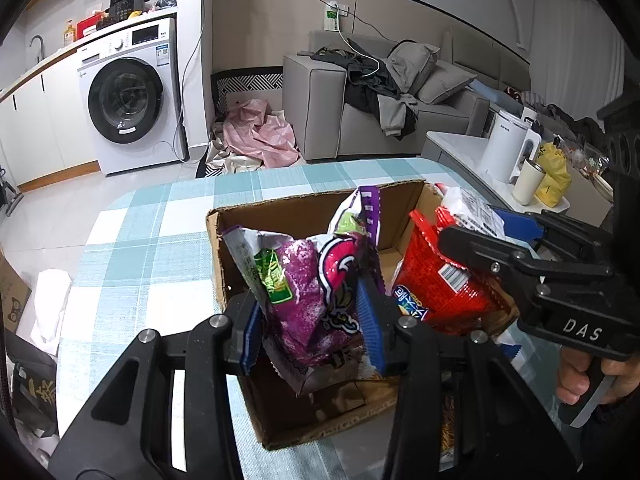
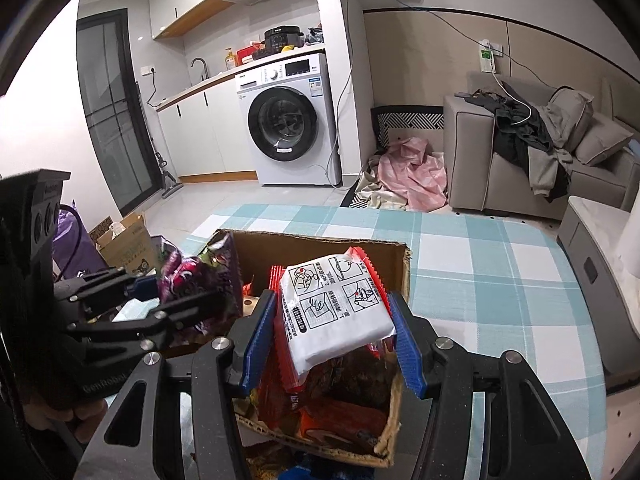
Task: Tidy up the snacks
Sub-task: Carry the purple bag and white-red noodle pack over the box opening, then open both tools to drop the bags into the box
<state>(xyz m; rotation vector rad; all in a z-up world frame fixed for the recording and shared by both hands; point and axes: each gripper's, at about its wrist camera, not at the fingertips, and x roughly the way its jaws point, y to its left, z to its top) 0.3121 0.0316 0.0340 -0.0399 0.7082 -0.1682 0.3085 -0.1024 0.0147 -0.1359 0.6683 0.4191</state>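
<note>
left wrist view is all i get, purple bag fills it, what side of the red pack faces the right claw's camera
Observer: A white panel printed with four instruction drawings on the red-and-white pack, clamped between the right claw's blue pads.
Operator: is the box empty under that pack
Observer: No, red and orange packets lie in the cardboard box beneath it.
Operator: anything on the floor left of the table
Observer: Another cardboard box, open, stands by the table's left edge, beyond the left claw with its purple bag.
</note>
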